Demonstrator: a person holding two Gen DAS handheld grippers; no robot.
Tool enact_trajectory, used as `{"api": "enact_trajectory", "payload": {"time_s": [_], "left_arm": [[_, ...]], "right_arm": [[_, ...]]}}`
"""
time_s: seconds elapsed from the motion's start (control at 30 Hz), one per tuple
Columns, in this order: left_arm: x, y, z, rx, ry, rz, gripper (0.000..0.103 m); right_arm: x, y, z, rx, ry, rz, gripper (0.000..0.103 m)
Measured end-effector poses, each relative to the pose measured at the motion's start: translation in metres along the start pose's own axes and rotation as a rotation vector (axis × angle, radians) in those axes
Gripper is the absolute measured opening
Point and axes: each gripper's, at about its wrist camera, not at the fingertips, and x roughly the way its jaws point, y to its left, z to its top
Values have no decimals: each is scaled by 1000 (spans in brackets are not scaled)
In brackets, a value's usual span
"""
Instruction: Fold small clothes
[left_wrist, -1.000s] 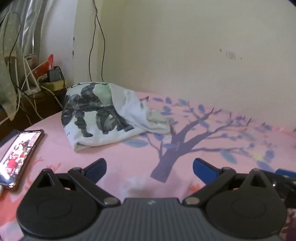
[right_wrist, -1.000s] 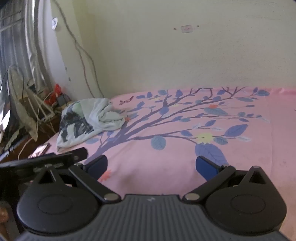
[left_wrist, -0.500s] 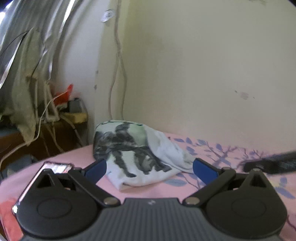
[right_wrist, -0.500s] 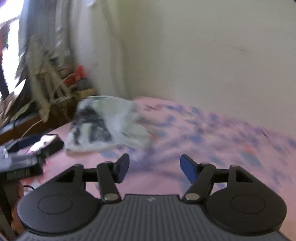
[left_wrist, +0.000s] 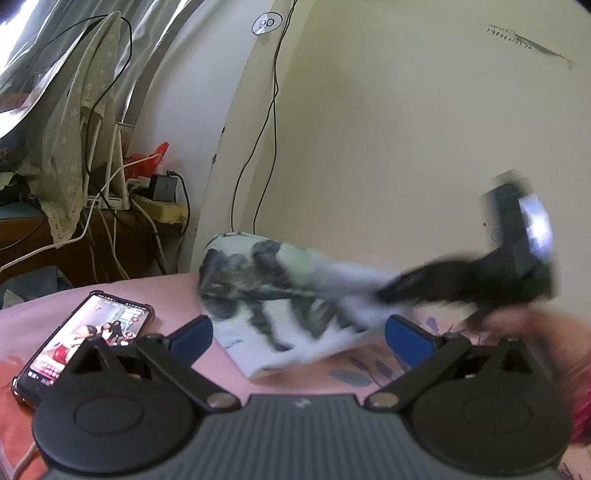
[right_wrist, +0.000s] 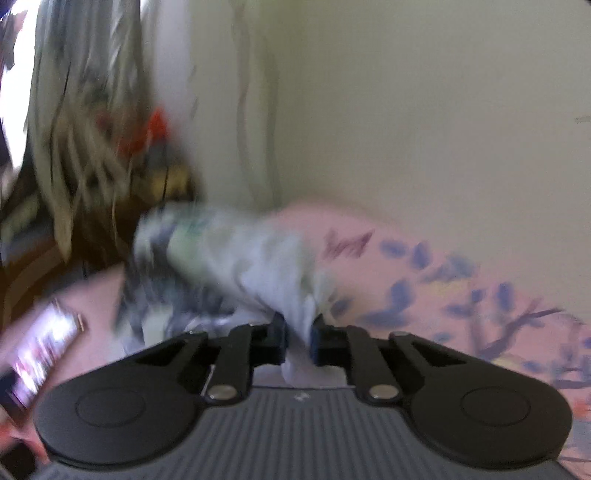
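Right gripper: one second ago its blue-padded fingers stood wide apart above the pink tree-printed bed sheet, well short of the garment. Now the fingers are nearly together and clamped on a white fold of the crumpled white cloth garment with a dark grey and green print. The right wrist view is heavily blurred, so the depth of the bite cannot be confirmed.

Left gripper: fingers apart, holding nothing. It has advanced until the garment lies just beyond its fingertips at 12 o'clock. The garment rests in a heap on the bed at the wall corner. A black smartphone with a lit screen lies at 9 o'clock.

Judgement: first grasp made; folding not yet begun. The garment likely needs to be spread flat first.
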Motion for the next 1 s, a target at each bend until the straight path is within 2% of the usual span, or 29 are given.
{"api": "enact_trajectory", "payload": {"time_s": [0.13, 0.23, 0.37, 0.47, 0.57, 0.6, 0.63, 0.7, 0.73, 0.77, 0.83, 0.93, 1.0], "left_arm": [[1, 2, 0, -6, 5, -8, 103], [2, 3, 2, -7, 30, -56, 103], [9, -6, 9, 37, 112, -176, 103], [7, -19, 20, 63, 111, -249, 103], [10, -38, 25, 102, 120, -286, 103], [15, -45, 27, 116, 133, -297, 103], [20, -53, 29, 131, 157, -308, 102], [36, -72, 32, 164, 233, -328, 100], [45, -87, 29, 183, 279, -340, 96], [53, -100, 27, 197, 319, -356, 90], [64, -130, 13, 229, 389, -405, 85], [88, -169, -6, 234, 505, -462, 80], [110, -189, -22, 232, 583, -461, 65]], "right_arm": [[-98, -23, 16, 40, -150, -79, 0], [-184, -37, 10, 47, -244, -151, 0], [-282, -50, -20, -2, -311, -312, 0], [-345, -62, -58, 47, -337, -435, 0], [-383, -81, -104, 114, -279, -493, 24], [-394, -87, -122, 151, -280, -532, 47], [-412, -93, -139, 172, -304, -573, 59], [-425, -101, -161, 206, -335, -635, 58], [-426, -106, -168, 232, -335, -636, 57], [-424, -112, -173, 256, -337, -624, 57], [-412, -124, -182, 289, -316, -585, 57], [-379, -131, -187, 258, -253, -545, 59], [-360, -138, -198, 245, -206, -509, 60]]}}
